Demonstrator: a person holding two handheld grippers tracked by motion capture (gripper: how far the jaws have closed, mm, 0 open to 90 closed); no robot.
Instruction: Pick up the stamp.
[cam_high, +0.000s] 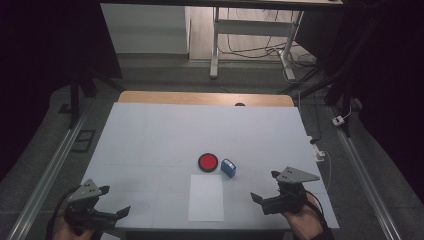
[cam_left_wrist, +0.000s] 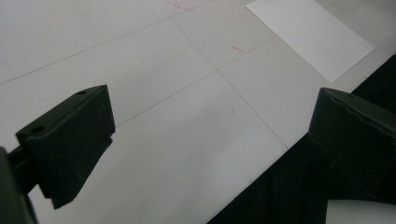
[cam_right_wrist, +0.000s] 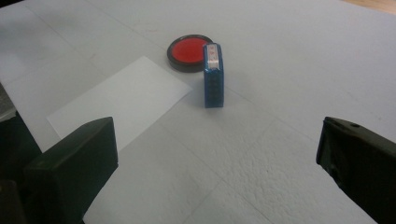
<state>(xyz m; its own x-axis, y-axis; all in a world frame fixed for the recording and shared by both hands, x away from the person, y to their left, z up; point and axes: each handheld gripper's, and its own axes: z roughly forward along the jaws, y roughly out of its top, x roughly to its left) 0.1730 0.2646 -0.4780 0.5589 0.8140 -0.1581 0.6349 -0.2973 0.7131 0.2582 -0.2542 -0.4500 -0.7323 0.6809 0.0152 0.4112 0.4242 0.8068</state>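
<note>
Right claw (cam_high: 266, 186), jaws spread, lower right; stamp (cam_high: 228, 168) up-left of it, nearer than left claw (cam_high: 114, 201), also spread.

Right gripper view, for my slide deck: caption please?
Open right hand-held gripper faces an upright blue stamp, red ink pad and white sheet.

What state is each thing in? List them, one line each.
Left gripper: jaws open, empty, near the table's front edge.
Right gripper: jaws open, empty, aimed toward the stamp.
Blue stamp: upright, untouched, beside the ink pad.
Red ink pad: uncovered, red surface exposed.
White sheet: flat, blank.
</note>
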